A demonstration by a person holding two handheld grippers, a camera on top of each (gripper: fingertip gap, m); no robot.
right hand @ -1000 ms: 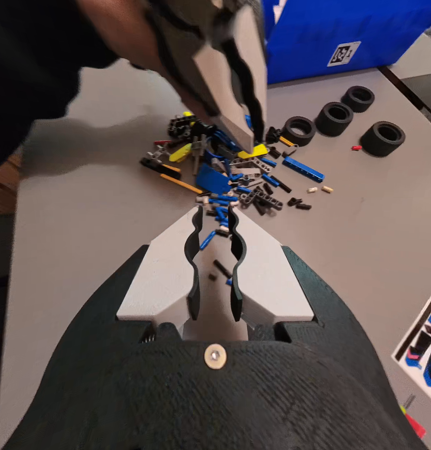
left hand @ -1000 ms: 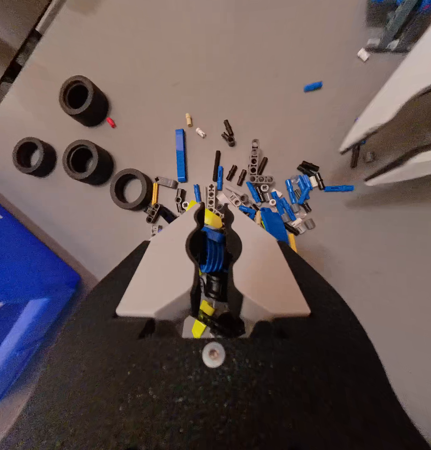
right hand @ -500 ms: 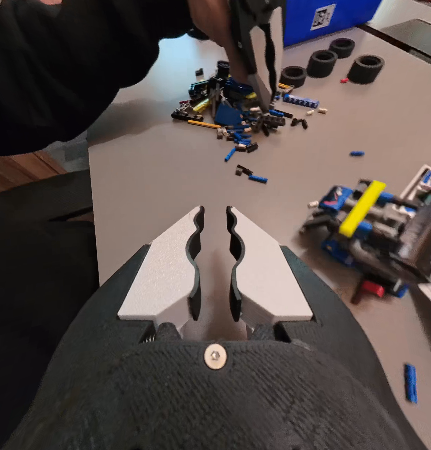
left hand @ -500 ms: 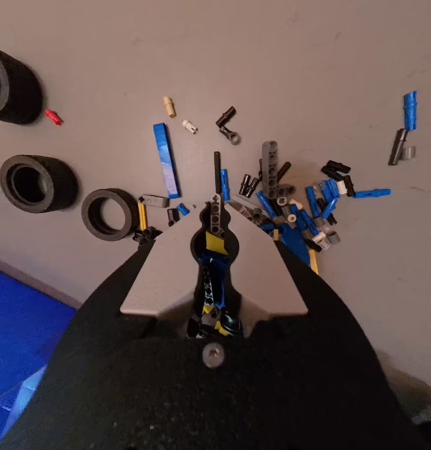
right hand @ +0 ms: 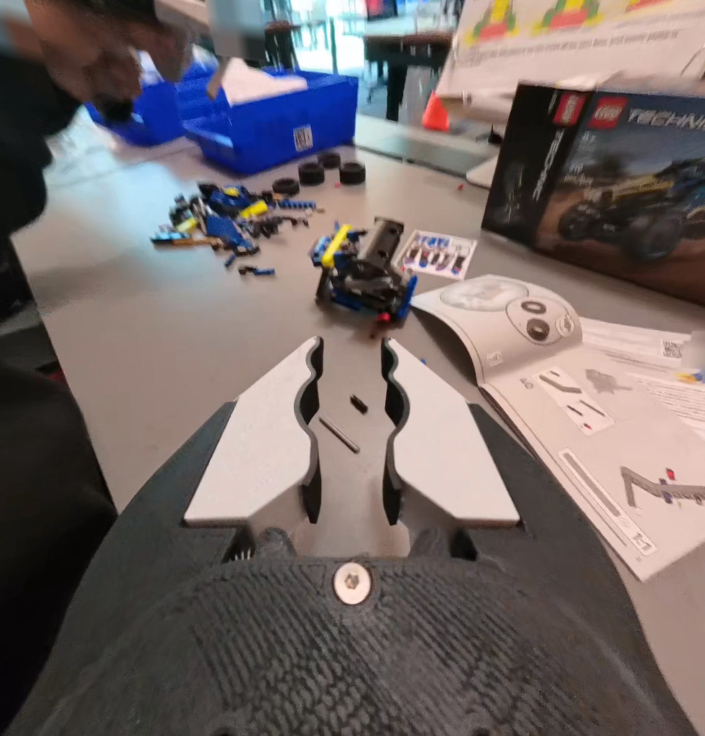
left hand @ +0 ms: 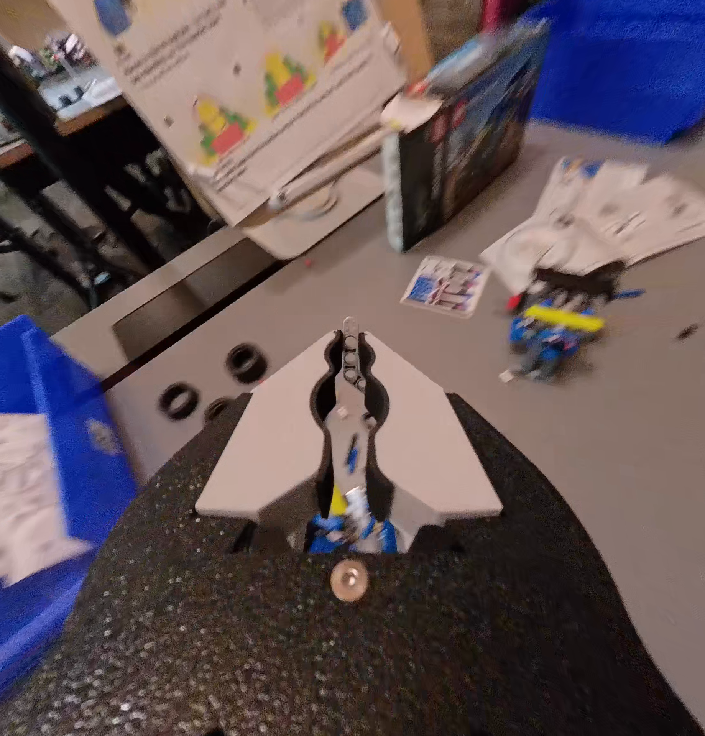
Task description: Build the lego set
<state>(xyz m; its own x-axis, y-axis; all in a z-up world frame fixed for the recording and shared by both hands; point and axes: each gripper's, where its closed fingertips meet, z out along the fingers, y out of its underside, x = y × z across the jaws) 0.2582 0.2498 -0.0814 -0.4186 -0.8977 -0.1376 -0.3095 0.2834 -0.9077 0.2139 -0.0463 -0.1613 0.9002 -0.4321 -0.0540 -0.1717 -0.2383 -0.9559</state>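
My left gripper (left hand: 350, 336) is shut on a thin grey beam with holes (left hand: 349, 360), held above the table with its tip sticking out past the fingertips. The partly built blue, black and yellow model (left hand: 554, 338) stands ahead to the right. My right gripper (right hand: 352, 344) is open and empty, low over the table, pointing at the same model (right hand: 362, 275). A small black pin (right hand: 358, 404) and a thin dark axle (right hand: 338, 434) lie on the table between its fingers. The pile of loose parts (right hand: 223, 223) lies farther off to the left.
Open instruction booklet (right hand: 581, 398) lies at the right, with the set box (right hand: 621, 191) behind it and a sticker sheet (right hand: 436, 253) beside the model. Black tyres (right hand: 323, 171) and blue bins (right hand: 271, 119) stand at the far side. A person's dark sleeve (right hand: 20, 199) fills the left. Tip to tip, the grippers are about 35 cm apart.
My left gripper has closed on the grey beam from the pile, lifted it and swung up towards the model. My right gripper, still open, has moved from the pile to near the model and booklet.
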